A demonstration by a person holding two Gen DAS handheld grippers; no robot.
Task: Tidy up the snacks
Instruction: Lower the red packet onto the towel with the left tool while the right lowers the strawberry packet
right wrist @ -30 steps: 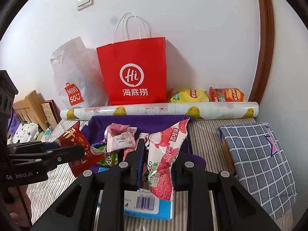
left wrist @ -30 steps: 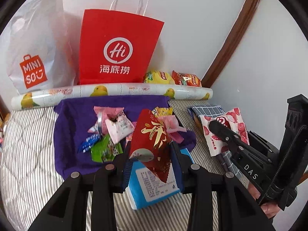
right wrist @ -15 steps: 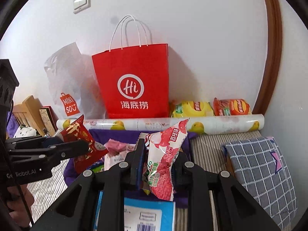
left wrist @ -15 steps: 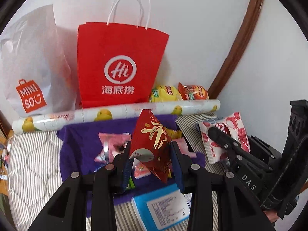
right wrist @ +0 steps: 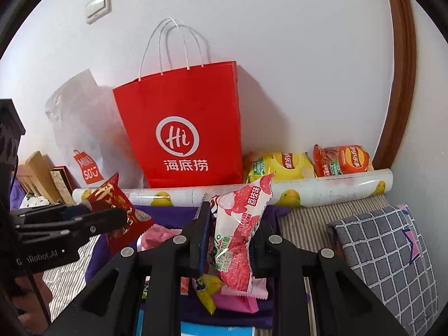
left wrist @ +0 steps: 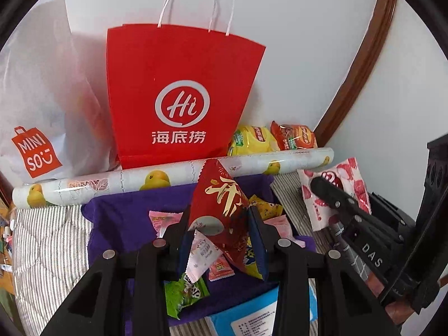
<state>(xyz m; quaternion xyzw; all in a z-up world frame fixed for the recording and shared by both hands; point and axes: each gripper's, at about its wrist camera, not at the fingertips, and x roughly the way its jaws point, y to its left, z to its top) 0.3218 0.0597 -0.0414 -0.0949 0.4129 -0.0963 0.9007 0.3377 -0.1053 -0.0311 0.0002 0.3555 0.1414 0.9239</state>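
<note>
A red snack packet [left wrist: 221, 212] sits clamped in the left gripper [left wrist: 219, 233]; a pink lychee snack packet [right wrist: 240, 232] is pinched by the right gripper [right wrist: 232, 240]. Below both lie loose snacks [left wrist: 184, 291] on purple cloth [left wrist: 123, 218]; ahead stands a red paper bag [right wrist: 184, 128].

Both wrist fisheyes look forward and down, close over the purple cloth [left wrist: 126, 218]. Left view sits left of right; both share the red paper bag [left wrist: 179, 95] [right wrist: 184, 128] at the wall.
</note>
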